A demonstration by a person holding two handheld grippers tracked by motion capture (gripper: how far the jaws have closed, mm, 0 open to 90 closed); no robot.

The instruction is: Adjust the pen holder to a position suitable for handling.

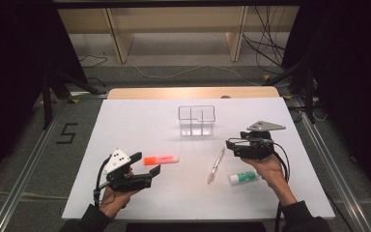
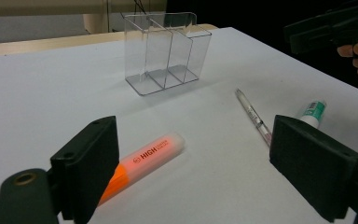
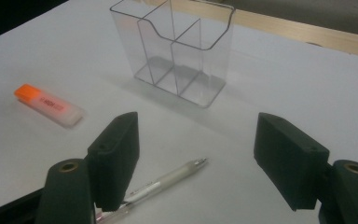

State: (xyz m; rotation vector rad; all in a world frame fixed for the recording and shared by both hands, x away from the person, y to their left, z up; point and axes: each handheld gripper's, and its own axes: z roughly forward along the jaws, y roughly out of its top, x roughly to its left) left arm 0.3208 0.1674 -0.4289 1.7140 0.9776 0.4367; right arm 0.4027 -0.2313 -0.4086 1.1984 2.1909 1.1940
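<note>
No item is stowed yet: the clear organizer (image 1: 196, 120) stands empty on the bench (image 1: 125, 121). The highlighter (image 1: 161, 160) lies beside the wide-open left tool (image 1: 147, 163). The pen (image 1: 216, 165) lies near the wide-open right tool (image 1: 230, 145), the glue stick (image 1: 244, 178) by it.

I see the table (image 1: 125, 125) from high above its near edge, facing forward and down. Each hand-held gripper camera sits low and close, facing far; both share the clear organizer (image 2: 167, 51).
</note>
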